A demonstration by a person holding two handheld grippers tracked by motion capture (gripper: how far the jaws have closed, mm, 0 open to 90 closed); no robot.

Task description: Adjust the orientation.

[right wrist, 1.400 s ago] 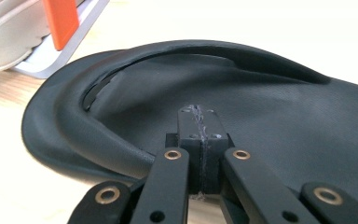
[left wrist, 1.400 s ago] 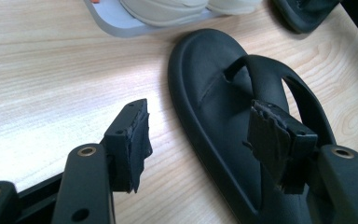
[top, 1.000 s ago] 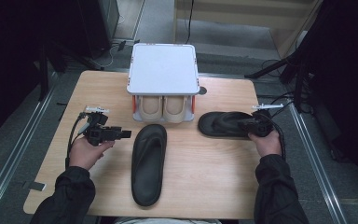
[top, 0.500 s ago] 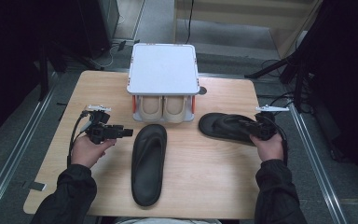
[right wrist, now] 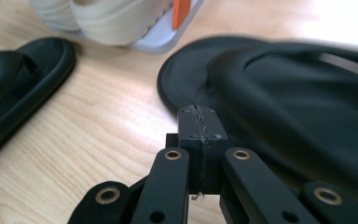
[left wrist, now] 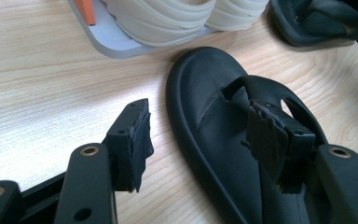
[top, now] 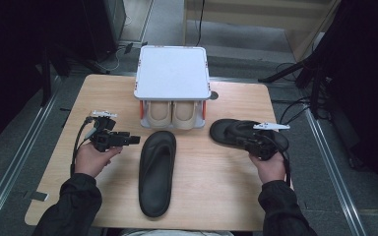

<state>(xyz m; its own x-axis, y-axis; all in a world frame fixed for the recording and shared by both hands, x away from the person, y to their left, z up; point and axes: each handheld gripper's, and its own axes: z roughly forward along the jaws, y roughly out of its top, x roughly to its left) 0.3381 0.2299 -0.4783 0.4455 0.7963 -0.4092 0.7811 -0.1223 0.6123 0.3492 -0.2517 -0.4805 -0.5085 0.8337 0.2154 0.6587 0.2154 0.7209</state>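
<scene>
Treat as light, soft, flexible foam: take centre sandal (top: 156,172), flat on counter (top: 216,196), by strap with left gripper (left wrist: 205,140), jaws spread astride it; right gripper (right wrist: 199,140), jaws pressed together, empty, beside second sandal (right wrist: 284,102) near rack (top: 172,73).

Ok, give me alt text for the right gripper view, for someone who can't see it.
The right gripper hangs with its jaws shut and empty over a wooden table, at the edge of a black sandal. A second black sandal lies at the left, and cream shoes sit on a grey rack behind.
</scene>
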